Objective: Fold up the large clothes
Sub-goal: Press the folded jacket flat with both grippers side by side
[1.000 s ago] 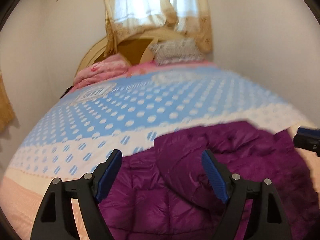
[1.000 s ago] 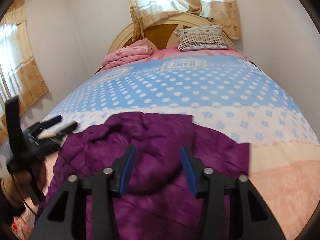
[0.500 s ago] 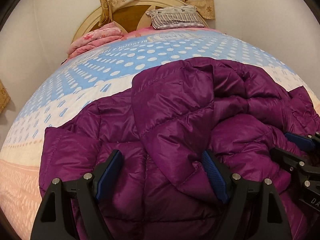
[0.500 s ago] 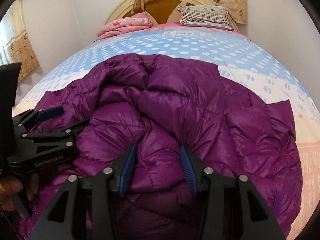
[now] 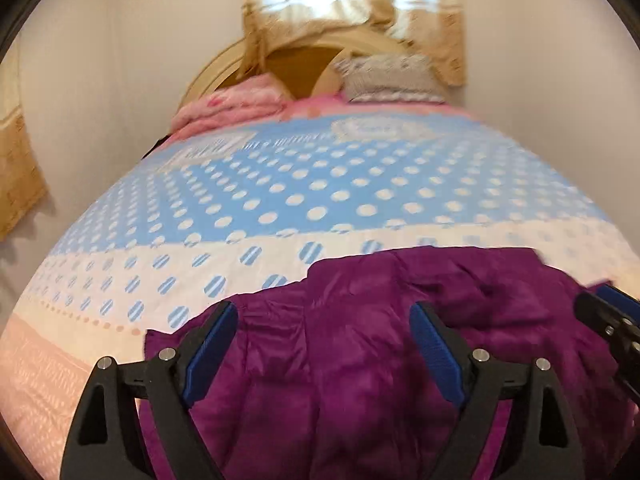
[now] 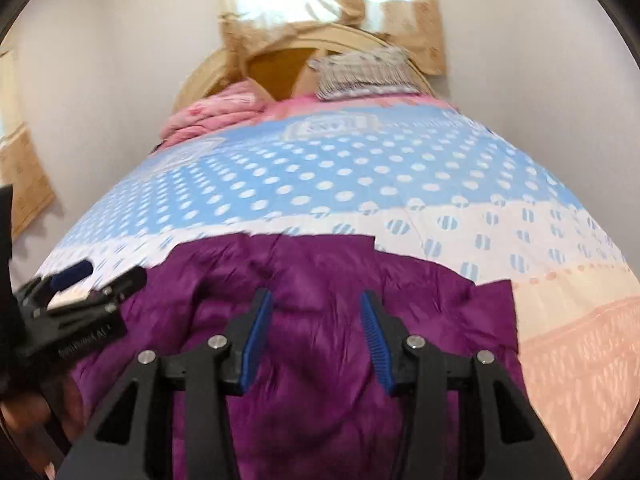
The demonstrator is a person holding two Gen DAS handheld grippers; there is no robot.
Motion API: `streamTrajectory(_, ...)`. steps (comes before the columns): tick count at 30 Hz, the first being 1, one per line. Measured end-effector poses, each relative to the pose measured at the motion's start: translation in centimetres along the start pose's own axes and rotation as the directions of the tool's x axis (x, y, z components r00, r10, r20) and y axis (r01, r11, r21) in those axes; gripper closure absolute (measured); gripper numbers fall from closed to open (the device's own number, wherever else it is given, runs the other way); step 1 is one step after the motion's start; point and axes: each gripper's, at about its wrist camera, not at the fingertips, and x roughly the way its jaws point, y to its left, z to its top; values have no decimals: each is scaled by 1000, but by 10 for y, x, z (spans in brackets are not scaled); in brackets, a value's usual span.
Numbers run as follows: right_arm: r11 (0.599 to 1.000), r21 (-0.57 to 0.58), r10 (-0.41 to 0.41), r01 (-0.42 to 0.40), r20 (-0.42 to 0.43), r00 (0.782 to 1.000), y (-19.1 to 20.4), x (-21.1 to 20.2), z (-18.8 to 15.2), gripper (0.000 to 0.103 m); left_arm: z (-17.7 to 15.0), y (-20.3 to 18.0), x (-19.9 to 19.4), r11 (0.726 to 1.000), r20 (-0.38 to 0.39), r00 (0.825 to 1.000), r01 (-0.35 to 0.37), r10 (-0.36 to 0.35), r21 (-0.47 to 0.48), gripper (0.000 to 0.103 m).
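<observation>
A purple puffer jacket (image 5: 360,360) lies spread on the near part of the bed, its quilted fabric filling the bottom of both views (image 6: 320,360). My left gripper (image 5: 324,316) hovers over the jacket's left half. Its jaws are opening wide, with fabric below them but nothing pinched. My right gripper (image 6: 316,298) stands about half open over the jacket's middle, its blue pads (image 6: 256,332) apart from the cloth. Each gripper shows at the edge of the other's view: the right gripper (image 5: 596,298) and the left gripper (image 6: 108,276).
The bed has a blue polka-dot bedspread (image 5: 320,184) with a peach border (image 6: 580,340). A pink folded quilt (image 5: 236,108) and a striped pillow (image 6: 364,72) sit by the wooden headboard (image 6: 276,64). Walls stand close on both sides. A hand (image 6: 24,412) holds the left gripper.
Half a second ago both views dipped close over the bunched jacket; they have now swung back up, so the jacket sits low in frame. The left jaws stand slightly wider.
</observation>
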Motion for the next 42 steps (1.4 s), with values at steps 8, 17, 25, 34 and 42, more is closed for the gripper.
streamTrajectory(8, 999, -8, -42, 41, -123, 991, -4, 65, -25, 54, -27, -23, 61, 998, -105, 993, -50, 55, 45, 15)
streamTrajectory(17, 995, -50, -88, 81, -142, 986, -1, 67, -36, 52, -35, -24, 72, 998, -139, 989, -46, 51, 36, 14)
streamTrajectory(25, 991, -74, -119, 109, -146, 982, 5, 72, -36, 52, -35, -27, 78, 997, -150, 987, -58, 65, 49, 11)
streamTrajectory(34, 990, -81, -125, 114, -149, 981, 6, 74, -36, 52, -35, -25, 81, 998, -157, 986, -47, 52, 40, 11)
streamTrajectory(42, 989, -88, -132, 119, -153, 979, 7, 76, -35, 52, -35, -25, 81, 998, -159, 986, -45, 51, 40, 10)
